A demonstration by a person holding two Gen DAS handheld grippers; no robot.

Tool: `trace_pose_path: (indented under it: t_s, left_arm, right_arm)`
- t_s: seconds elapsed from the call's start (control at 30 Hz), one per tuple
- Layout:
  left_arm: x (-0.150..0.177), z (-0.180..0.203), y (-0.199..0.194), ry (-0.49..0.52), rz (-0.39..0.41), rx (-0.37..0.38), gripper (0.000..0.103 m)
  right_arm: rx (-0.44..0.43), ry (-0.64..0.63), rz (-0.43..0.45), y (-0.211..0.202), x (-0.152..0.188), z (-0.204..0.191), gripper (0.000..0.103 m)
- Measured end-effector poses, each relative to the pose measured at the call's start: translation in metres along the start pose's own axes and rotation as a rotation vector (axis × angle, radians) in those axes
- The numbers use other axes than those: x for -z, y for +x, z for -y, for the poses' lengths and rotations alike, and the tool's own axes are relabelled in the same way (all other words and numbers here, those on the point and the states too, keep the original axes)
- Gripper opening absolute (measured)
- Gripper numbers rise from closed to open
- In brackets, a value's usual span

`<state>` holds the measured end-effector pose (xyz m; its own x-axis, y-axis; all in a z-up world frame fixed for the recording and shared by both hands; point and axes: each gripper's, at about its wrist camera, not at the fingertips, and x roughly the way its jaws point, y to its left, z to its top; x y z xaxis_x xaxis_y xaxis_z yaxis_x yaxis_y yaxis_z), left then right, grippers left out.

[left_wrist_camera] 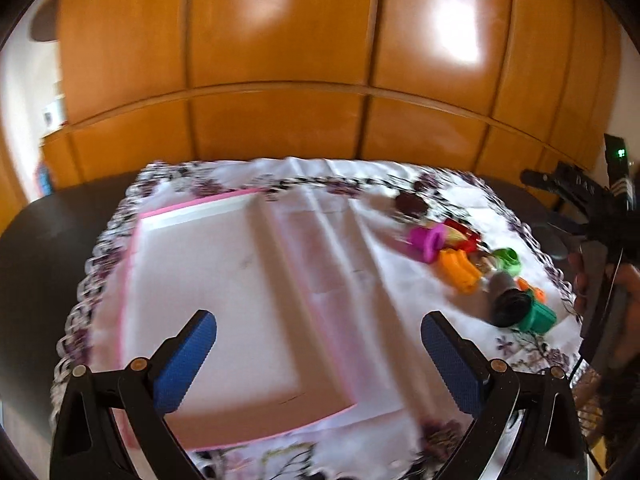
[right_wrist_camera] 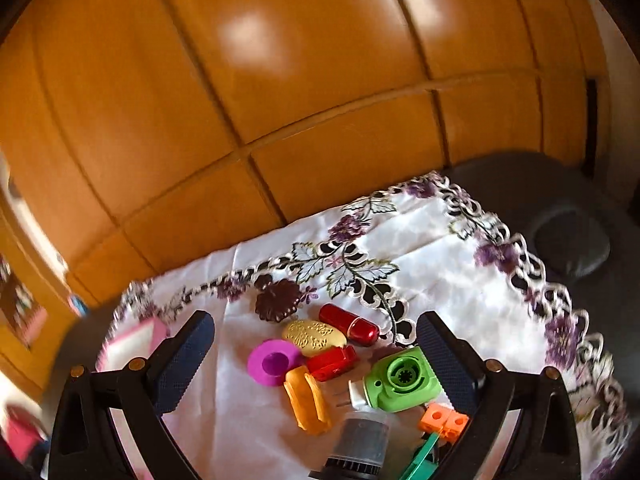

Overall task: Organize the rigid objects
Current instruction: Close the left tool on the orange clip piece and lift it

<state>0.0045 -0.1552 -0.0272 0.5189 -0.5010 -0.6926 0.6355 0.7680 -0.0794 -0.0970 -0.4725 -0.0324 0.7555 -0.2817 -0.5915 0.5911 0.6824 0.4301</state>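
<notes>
A pink-rimmed white tray [left_wrist_camera: 192, 212] lies on the flowered tablecloth [left_wrist_camera: 360, 264], with my left gripper [left_wrist_camera: 318, 354] open above its near part. To its right is a cluster of small toys: a magenta spool [left_wrist_camera: 426, 242], an orange piece [left_wrist_camera: 460, 270], a green ring [left_wrist_camera: 508, 260], a black cap [left_wrist_camera: 510, 308]. My right gripper [right_wrist_camera: 314, 358] hangs open over the same cluster: magenta disc [right_wrist_camera: 272, 362], yellow oval [right_wrist_camera: 314, 336], red capsule [right_wrist_camera: 348, 324], red block [right_wrist_camera: 332, 362], orange piece [right_wrist_camera: 306, 402], green toy camera [right_wrist_camera: 402, 378], dark bottle [right_wrist_camera: 362, 446].
A wooden cupboard wall [left_wrist_camera: 280, 60] stands behind the dark table [left_wrist_camera: 44, 240]. A brown flower-shaped piece [right_wrist_camera: 278, 300] lies beyond the cluster. An orange cube block [right_wrist_camera: 442, 420] and a teal part [right_wrist_camera: 420, 460] sit near the right finger. A hand [left_wrist_camera: 624, 300] holds the other gripper at the right.
</notes>
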Motion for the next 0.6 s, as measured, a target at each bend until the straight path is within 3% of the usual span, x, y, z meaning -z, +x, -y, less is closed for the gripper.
trace_pose_path:
  t_s: [0.23, 0.43, 0.6]
  left_arm:
    - [-0.013, 0.047, 0.045, 0.080, -0.114, 0.061, 0.103]
    - [-0.022, 0.078, 0.086, 0.067, -0.219, 0.135, 0.101]
    - [-0.039, 0.113, 0.120, 0.089, -0.261, 0.189, 0.097]
  right_arm:
    - [-0.007, 0.127, 0.010, -0.005, -0.006, 0.027, 0.103]
    - [-0.033, 0.158, -0.010, -0.004, -0.006, 0.032, 0.103]
    - [-0.050, 0.154, -0.017, -0.003, -0.006, 0.031, 0.103]
